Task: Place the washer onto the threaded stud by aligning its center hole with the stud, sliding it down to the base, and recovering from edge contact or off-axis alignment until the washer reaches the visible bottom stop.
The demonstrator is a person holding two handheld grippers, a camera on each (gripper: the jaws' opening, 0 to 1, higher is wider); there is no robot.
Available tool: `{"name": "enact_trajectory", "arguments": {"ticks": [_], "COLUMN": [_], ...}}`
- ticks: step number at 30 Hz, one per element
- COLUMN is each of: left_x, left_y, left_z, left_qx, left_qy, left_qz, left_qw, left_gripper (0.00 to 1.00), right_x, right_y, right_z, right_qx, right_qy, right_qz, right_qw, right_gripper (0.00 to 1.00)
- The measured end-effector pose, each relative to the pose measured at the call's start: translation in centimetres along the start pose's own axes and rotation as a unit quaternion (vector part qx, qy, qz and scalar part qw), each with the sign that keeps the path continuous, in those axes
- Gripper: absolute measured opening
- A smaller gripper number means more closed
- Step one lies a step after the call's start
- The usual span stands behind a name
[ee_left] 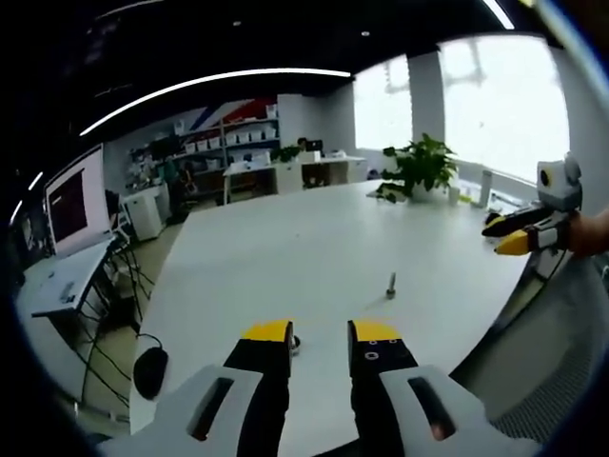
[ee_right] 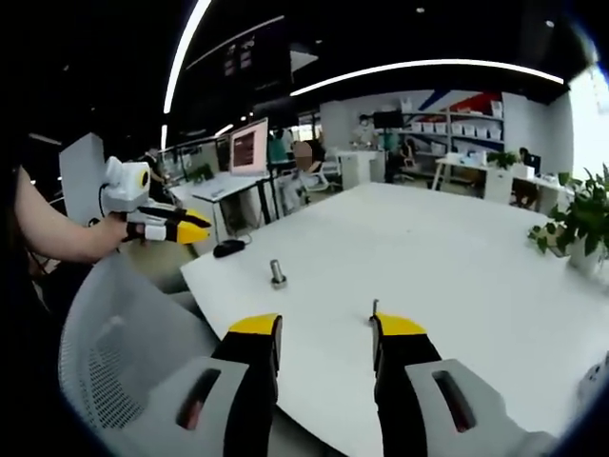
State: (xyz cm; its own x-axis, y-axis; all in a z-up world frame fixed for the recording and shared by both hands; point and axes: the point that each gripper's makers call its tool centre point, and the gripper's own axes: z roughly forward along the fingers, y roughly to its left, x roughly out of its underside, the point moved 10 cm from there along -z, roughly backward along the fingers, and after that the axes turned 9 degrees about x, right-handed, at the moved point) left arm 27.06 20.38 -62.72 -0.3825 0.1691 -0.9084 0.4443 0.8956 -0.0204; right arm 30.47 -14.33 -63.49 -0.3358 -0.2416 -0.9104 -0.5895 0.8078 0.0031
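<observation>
Left gripper view: left gripper (ee_left: 321, 335), black jaws with yellow tips, spread apart over the near edge of the large white table (ee_left: 314, 238), nothing between them. A small dark ring-shaped washer (ee_left: 294, 345) lies flat on the table just beside the left jaw's tip, partly hidden by it. Short metal threaded stud (ee_left: 391, 284) stands upright on the table further out, well apart from the washer. Right gripper (ee_left: 514, 235) comes in from the right edge, held off the table's side; yellow tips look close together, but I cannot tell the state from here. Green potted plant (ee_left: 420, 168) at the far side.

Right gripper view: right gripper's jaws spread wide, holding nothing. Stud stands on the table ahead. A grey mesh chair back (ee_right: 124, 333) sits below.
</observation>
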Motion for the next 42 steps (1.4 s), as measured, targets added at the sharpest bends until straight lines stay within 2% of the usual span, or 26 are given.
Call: {"name": "enact_trajectory", "arguments": {"ticks": [15, 18, 23, 42], "left_x": [-0.07, 0.04, 0.02, -0.22], "left_y": [-0.20, -0.30, -0.15, -0.43], "left_z": [0.13, 0.37, 0.01, 0.16], "left_qx": [0.006, 0.012, 0.003, 0.004], "left_qy": [0.002, 0.011, 0.003, -0.001], "left_qz": [0.006, 0.008, 0.004, 0.017], "left_qw": [1.0000, 0.9998, 1.0000, 0.9998], "left_gripper": [0.21, 0.21, 0.20, 0.20], "right_x": [0.14, 0.19, 0.31, 0.64], "right_y": [-0.12, -0.10, 0.09, 0.12], "right_z": [0.01, 0.06, 0.13, 0.23], "right_qx": [0.008, 0.007, 0.004, -0.007], "right_qy": [0.003, 0.006, 0.012, 0.026], "right_qz": [-0.011, -0.012, -0.019, -0.018], "right_qw": [0.9999, 0.9999, 0.9997, 0.9995], "right_gripper": [0.43, 0.43, 0.42, 0.41]}}
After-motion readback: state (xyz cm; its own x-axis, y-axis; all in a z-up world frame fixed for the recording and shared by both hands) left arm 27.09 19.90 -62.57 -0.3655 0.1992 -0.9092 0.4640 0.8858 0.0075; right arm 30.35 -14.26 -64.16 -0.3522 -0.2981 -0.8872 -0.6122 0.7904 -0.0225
